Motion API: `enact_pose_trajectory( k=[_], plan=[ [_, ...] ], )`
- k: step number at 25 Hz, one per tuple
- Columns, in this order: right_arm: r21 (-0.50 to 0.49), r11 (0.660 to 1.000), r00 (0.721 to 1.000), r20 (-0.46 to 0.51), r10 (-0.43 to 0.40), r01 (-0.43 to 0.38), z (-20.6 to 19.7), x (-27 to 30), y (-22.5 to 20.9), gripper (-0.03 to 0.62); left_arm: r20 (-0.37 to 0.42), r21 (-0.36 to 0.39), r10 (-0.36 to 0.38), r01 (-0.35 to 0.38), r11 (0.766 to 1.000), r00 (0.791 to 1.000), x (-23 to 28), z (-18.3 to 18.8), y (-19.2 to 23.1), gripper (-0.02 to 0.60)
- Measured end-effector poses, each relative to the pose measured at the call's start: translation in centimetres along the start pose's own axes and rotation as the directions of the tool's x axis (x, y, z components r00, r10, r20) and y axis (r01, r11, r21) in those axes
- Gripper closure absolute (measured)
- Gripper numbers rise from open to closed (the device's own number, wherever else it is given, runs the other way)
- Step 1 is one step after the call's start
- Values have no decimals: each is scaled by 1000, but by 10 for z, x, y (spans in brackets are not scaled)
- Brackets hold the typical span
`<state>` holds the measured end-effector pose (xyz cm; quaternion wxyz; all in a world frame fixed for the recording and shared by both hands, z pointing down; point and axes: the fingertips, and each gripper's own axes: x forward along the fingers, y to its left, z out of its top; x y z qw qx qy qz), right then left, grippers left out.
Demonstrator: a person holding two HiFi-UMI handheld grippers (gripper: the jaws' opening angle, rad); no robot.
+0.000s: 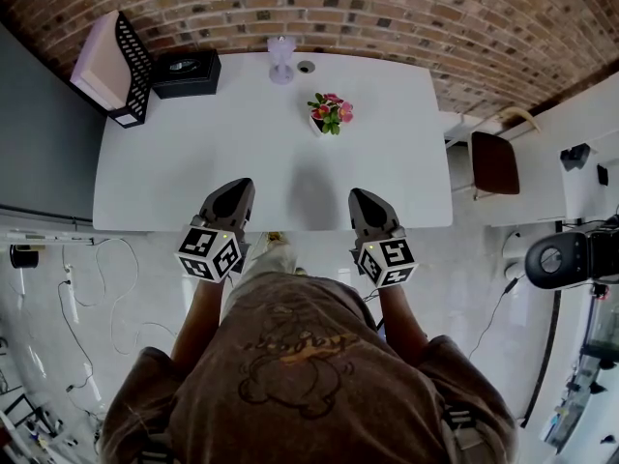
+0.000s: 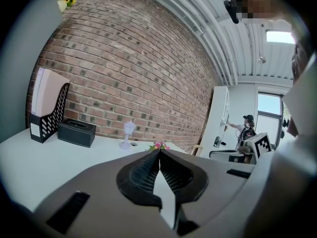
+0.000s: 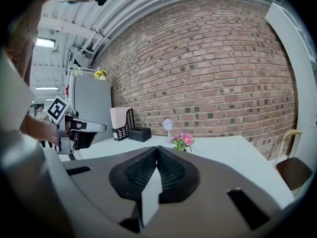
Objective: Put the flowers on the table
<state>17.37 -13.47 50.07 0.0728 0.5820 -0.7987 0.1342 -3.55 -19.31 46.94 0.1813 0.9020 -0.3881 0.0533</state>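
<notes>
Flowers (image 1: 330,113) in a small white pot stand upright on the white table (image 1: 193,172), toward 2 o'clock from its middle in the head view. Nothing touches them. A small pale lamp (image 1: 280,59) stands at their 11 o'clock, near the far edge by the brick wall. A rack (image 1: 131,66) holding a pink folder sits at the table's far-left corner, about 10 o'clock from the middle, with a black box (image 1: 187,72) just beside it at its 3 o'clock. A brown chair (image 1: 494,162) stands off the table at 3 o'clock.

Both grippers hover over the near edge, well apart from the flowers. The left gripper (image 1: 237,186) is at the flowers' 8 o'clock and the right gripper (image 1: 360,197) at their 5 o'clock. In the left gripper view the jaws meet at the tips with nothing between them, and the flowers (image 2: 158,146) peek just above at 12 o'clock. In the right gripper view the jaws are likewise pressed together and empty, with the flowers (image 3: 183,141) beyond at 1 o'clock.
</notes>
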Motion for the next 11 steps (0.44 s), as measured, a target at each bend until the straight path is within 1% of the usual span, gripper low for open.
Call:
enact_pose_trajectory(
  k=[11],
  plan=[
    [9, 1000, 1000, -13, 3, -3, -4, 4, -6, 591, 2, -20, 21, -21, 1000, 1000, 1, -1, 5, 560]
  ],
)
